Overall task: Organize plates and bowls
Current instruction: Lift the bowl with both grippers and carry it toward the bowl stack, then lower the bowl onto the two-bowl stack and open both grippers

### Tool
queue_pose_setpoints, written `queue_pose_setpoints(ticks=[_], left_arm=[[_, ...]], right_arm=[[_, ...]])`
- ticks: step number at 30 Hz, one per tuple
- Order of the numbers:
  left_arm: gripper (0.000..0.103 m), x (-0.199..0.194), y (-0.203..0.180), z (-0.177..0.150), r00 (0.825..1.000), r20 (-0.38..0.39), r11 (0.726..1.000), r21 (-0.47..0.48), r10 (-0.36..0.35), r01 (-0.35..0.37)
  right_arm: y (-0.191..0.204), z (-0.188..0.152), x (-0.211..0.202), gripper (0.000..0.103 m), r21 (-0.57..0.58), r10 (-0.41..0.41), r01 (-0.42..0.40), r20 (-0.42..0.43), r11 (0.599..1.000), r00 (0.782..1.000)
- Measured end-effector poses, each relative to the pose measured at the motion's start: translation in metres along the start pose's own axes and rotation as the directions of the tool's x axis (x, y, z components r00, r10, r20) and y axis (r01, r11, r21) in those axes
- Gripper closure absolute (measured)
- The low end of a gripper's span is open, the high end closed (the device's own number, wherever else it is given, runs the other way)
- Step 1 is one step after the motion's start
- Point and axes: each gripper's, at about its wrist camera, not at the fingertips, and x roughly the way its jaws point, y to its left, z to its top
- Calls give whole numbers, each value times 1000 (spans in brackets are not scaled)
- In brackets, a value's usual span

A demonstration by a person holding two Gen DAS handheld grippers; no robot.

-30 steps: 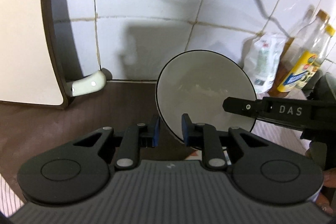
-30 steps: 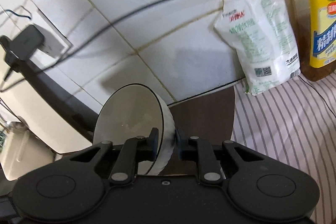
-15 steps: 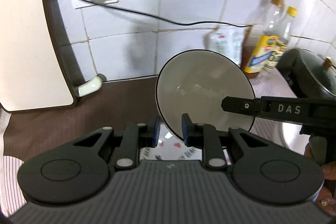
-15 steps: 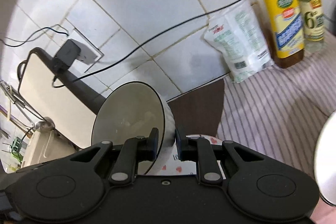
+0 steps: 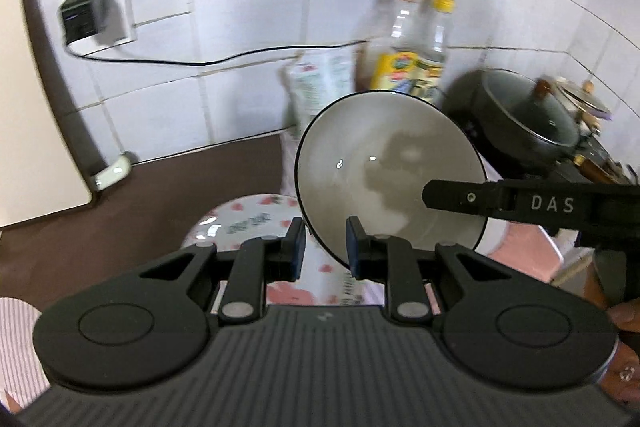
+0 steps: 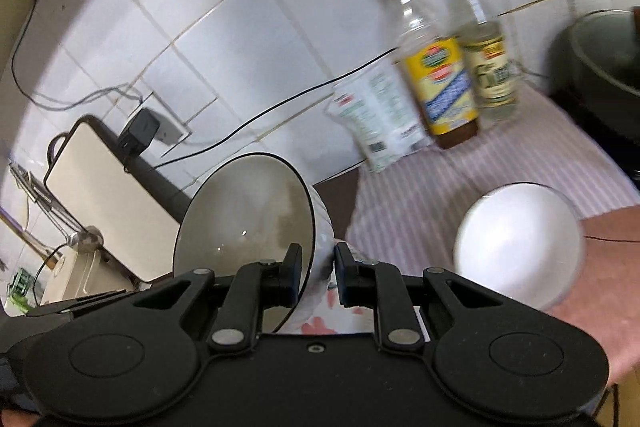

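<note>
A bowl [image 5: 384, 179] tilts on edge in the air, its rim between the fingers of the left gripper [image 5: 323, 245] and also of the right gripper [image 6: 316, 269], above a plate [image 5: 240, 223] lying on the counter [image 5: 100, 227]. Behind the bowl, against the wall [image 5: 248, 27], a bag [image 6: 378, 119] stands left of two bottles [image 6: 460, 67], with a pot [image 5: 528, 115] further right. A second bowl [image 6: 516, 243] sits right of the held one, and a board [image 6: 104, 195] leans at the far left, below a plug [image 6: 140, 131] in the wall.
</note>
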Motion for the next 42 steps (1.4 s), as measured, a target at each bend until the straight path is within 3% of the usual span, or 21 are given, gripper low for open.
queue_pose_setpoints(ticks=[10,18,31,35,42], left_arm=[[83,23,-60,-8,994,-50,994,21,-102,103],[83,75,-88,-8,988,-93,992,14,-121,123],[83,152,-102,-15,973,-188,991,-18,-136,135],[83,155,-110,-17,977,-189,994,36,-97,106],[83,160,-112,-16,975,-208,995,58,-73,87]], right_arm=[[-59,-11,-46,81,72,-62,55,106,996,992],[-103,-20,-36,81,96,-132,120,130,988,983],[-117,-19,1,81,-131,-299,319,156,939,942],[-118,-19,10,81,-185,-316,343,157,921,935],[-109,-27,21,81,-316,-380,416,172,853,909]])
